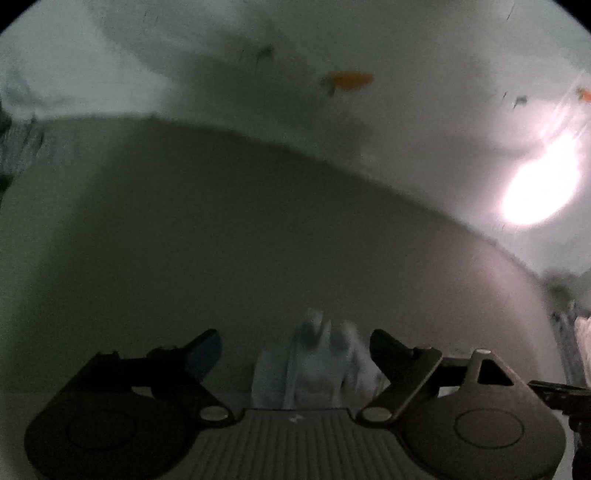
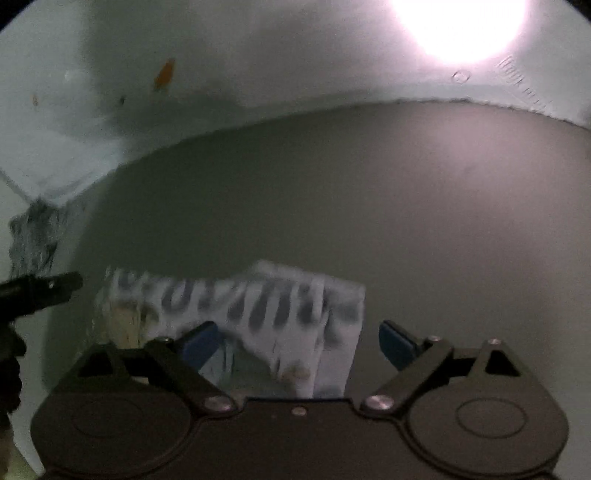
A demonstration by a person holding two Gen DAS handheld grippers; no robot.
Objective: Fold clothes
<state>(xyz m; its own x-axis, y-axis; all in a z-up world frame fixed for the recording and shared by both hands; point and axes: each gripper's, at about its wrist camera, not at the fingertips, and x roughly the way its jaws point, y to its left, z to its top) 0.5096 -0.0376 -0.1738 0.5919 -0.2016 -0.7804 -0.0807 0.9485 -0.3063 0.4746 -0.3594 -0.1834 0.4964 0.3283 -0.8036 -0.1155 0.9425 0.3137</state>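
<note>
A pale blue-white garment with dark stripes (image 2: 280,314) lies crumpled on the grey-brown table (image 2: 369,206), blurred by motion. My right gripper (image 2: 299,341) is open, its blue-padded fingers (image 2: 397,347) apart on either side of the cloth. In the left wrist view a bunched pale blue part of the garment (image 1: 317,362) sits between the fingers of my left gripper (image 1: 295,349), which is open. Whether either gripper touches the cloth I cannot tell. The left gripper's black tip (image 2: 48,286) shows at the left edge of the right wrist view.
A pale wall (image 1: 332,55) rises behind the table, with small orange marks (image 1: 351,80) on it. A bright light glare (image 2: 461,22) washes out the upper right. Dark patterned fabric (image 2: 35,232) hangs at the far left.
</note>
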